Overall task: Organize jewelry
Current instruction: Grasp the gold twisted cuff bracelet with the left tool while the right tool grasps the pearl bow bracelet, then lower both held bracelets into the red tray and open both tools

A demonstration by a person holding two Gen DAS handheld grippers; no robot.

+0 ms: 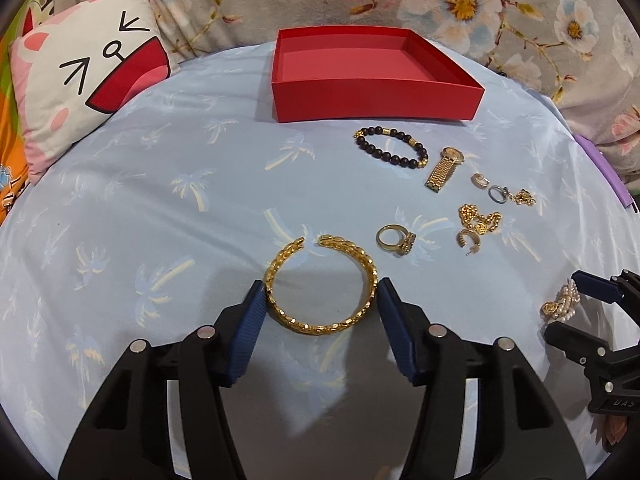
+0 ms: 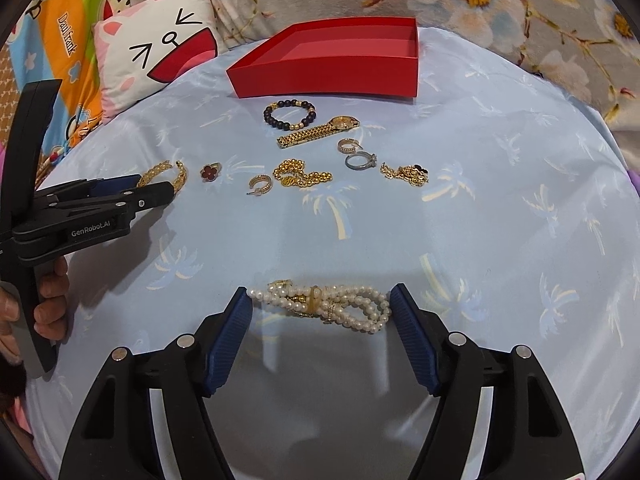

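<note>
An empty red box [image 1: 376,96] stands at the far side of the blue cloth; it also shows in the right wrist view [image 2: 328,76]. My left gripper [image 1: 320,300] is open, its blue pads on either side of a gold cuff bangle [image 1: 320,284] that lies on the cloth. My right gripper [image 2: 320,304] is open around a pearl bracelet [image 2: 324,304], which lies flat. Between them and the box lie a black bead bracelet [image 1: 390,146], a gold watch [image 1: 444,168], a gold ring [image 1: 394,238], a silver ring [image 2: 360,160], gold chains [image 2: 300,176] and hoop earrings [image 2: 262,184].
A cartoon cat pillow [image 1: 84,80] lies at the far left and a floral blanket [image 1: 500,12] runs behind the box. A red clover ring [image 2: 210,172] lies near the bangle. My hand [image 2: 48,304] holds the left gripper's handle at the left edge.
</note>
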